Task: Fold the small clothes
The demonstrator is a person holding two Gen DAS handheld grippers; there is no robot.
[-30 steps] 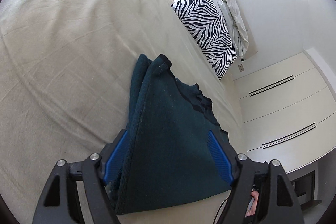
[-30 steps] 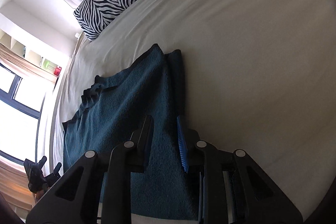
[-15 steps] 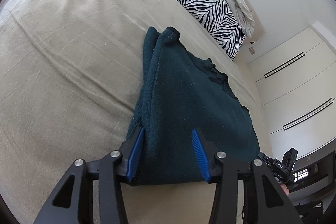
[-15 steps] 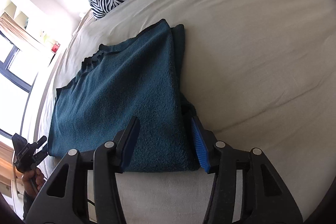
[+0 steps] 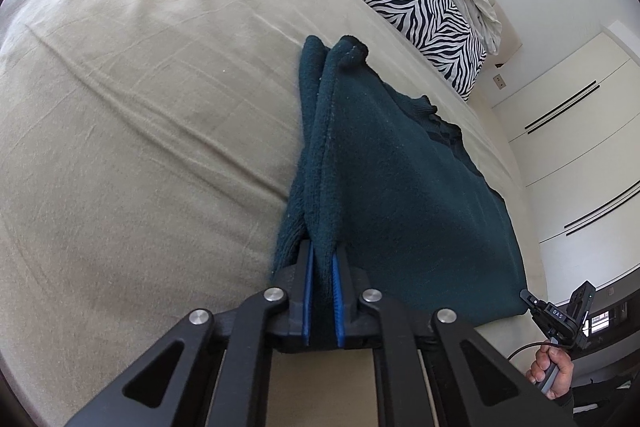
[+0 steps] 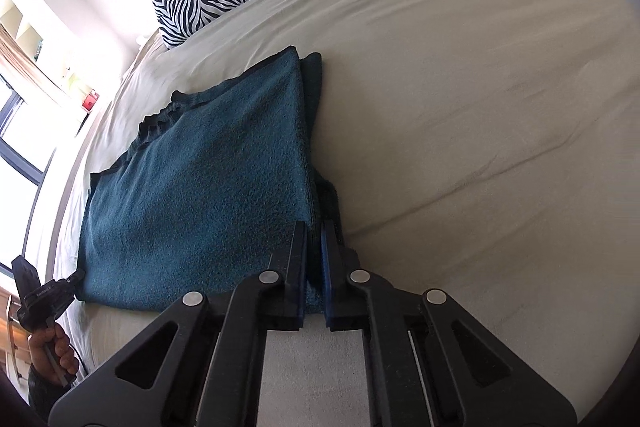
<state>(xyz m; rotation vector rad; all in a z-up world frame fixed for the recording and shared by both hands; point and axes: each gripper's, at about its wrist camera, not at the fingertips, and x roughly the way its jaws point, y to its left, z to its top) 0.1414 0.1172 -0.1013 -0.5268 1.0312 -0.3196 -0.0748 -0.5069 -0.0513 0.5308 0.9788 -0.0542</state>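
Both jaws, open half a second ago, now pinch the near hem of the garment [image 5: 400, 187]: my left gripper [image 5: 320, 287] and right gripper [image 6: 314, 267] grip opposite corners. It lies on the bed [image 5: 140, 107], long axis running away from me.

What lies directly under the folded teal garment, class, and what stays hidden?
The teal garment lies on the beige bedsheet. Each gripper, left and right, pinches a near corner. The sheet beneath the cloth and the garment's lower layers are covered.
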